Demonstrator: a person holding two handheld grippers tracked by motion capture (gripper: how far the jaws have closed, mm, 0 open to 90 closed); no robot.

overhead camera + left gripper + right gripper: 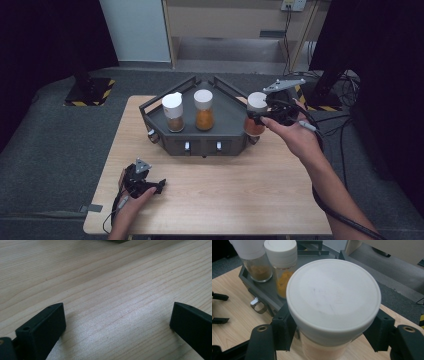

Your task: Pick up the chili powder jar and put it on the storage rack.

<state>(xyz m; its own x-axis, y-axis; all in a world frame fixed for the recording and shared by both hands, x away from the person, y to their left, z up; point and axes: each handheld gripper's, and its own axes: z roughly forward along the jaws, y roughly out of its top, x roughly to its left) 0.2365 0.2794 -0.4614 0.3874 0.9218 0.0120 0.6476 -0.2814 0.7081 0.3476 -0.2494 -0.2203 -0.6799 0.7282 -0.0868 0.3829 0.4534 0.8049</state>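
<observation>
My right gripper [332, 332] pinches the spice jar [333, 302], apparently below its lid; tilting risks slippage.

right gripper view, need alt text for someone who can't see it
The right gripper clamps its two black jaws on a white-lidded spice jar with orange-pink contents, seen from above. Behind it, two more white-capped jars, one of brown spice and one of orange, stand in a dark grey tray on a wooden table.
</observation>
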